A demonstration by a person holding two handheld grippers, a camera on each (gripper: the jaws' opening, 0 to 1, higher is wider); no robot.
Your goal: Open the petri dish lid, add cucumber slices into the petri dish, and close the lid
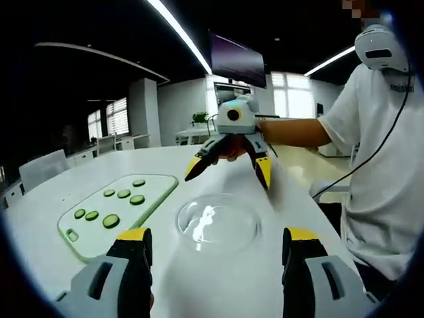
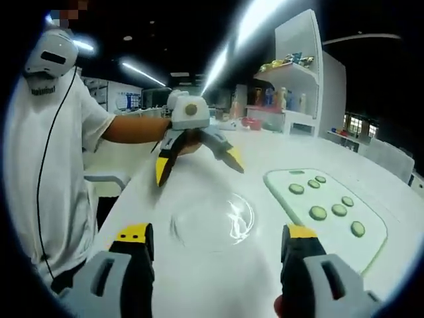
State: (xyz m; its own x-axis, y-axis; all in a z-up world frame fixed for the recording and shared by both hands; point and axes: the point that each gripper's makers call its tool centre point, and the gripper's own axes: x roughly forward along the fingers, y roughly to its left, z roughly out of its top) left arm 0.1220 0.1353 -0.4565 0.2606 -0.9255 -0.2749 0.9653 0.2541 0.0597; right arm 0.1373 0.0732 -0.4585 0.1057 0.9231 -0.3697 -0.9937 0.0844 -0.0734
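left gripper [image 1: 215, 246] fingers [image 1: 134, 244] spread wide, nothing held; jaws rising either side of petri dish [image 1: 217, 224], not touching it. right gripper [image 2: 215, 244] fingers [image 2: 301, 242] likewise wide apart, empty, framing same dish from opposite side. also seen across the dish from each other: right gripper in left gripper view, left gripper in right gripper view, both hovering above table with yellow-tipped jaws splayed and nothing between them.

petri dish: clear, round, lid on, flat on white table [image 1: 218, 291], roughly between the two grippers; glare on top, contents cannot tell.

just beside dish: pale green cutting board [image 1: 116, 212], rounded corners, lying flat. on it cucumber slices [image 1: 110, 220], seven or so, scattered in two loose rows, apart from one another. in right gripper view board to right of dish, slices along its far half.

further out: person [image 2: 46, 146] in white t-shirt standing at table edge, cable hanging down front, bare forearm reaching to the gripper. white chair [image 1: 41, 169] at far table edge. white shelf unit [image 2: 305, 73] with small coloured items behind table. dark screen [image 1: 237, 61] overhead, strip lights on ceiling.
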